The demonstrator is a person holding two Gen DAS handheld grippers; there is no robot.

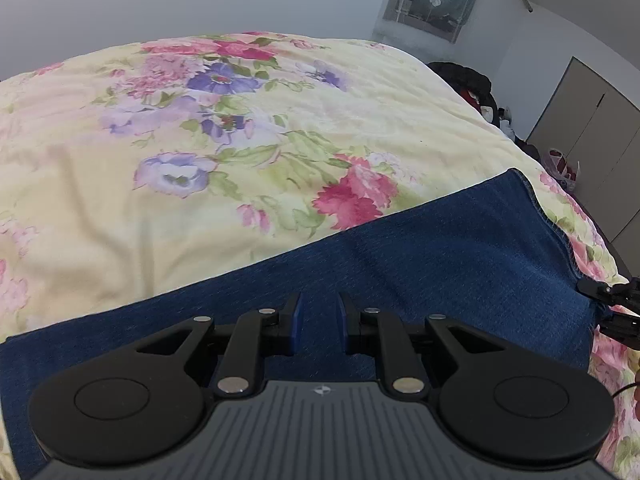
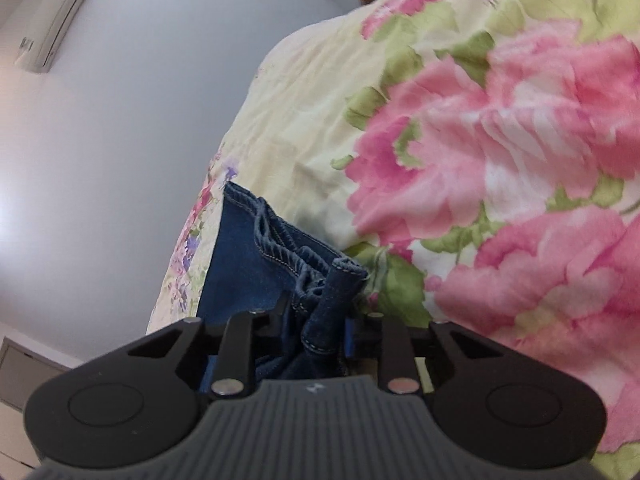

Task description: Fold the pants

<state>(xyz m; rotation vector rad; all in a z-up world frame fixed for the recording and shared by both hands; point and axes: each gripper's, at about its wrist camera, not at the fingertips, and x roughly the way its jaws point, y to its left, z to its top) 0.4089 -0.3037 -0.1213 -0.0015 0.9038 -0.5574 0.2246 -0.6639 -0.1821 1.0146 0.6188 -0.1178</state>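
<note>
I am folding the blue pants point(image 1: 420, 248) on my bed, on top of the flowery blanket point(image 1: 200, 128). The pants are lying flat in a long strip that runs across in front of me, from my left side over to my right. My left gripper point(image 1: 319, 322) is hovering over the middle of that strip. Its blue pads point(image 1: 296, 312) are close together with a small gap between them, and I can see flat blue cloth through the gap, so I think it is not pinching anything — but I cannot tell for sure, because the cloth right under the tips is hidden. My right gripper point(image 2: 320, 332) is at the far right end of the strip, where the stitched hems point(image 2: 280, 256) are all bunched up. A thick roll of denim is sitting right between its fingers, and they are squeezing on it, so I am holding that end of the pants. In my left camera I can see the black tip of the right gripper at the right corner of the cloth. So the end I need to carry is already in my right hand, and the long way of the pants is pointing from there toward my left. I think the next move is to bring that end over along the strip — toward the left — while my left gripper is getting a hold near the middle.
</note>
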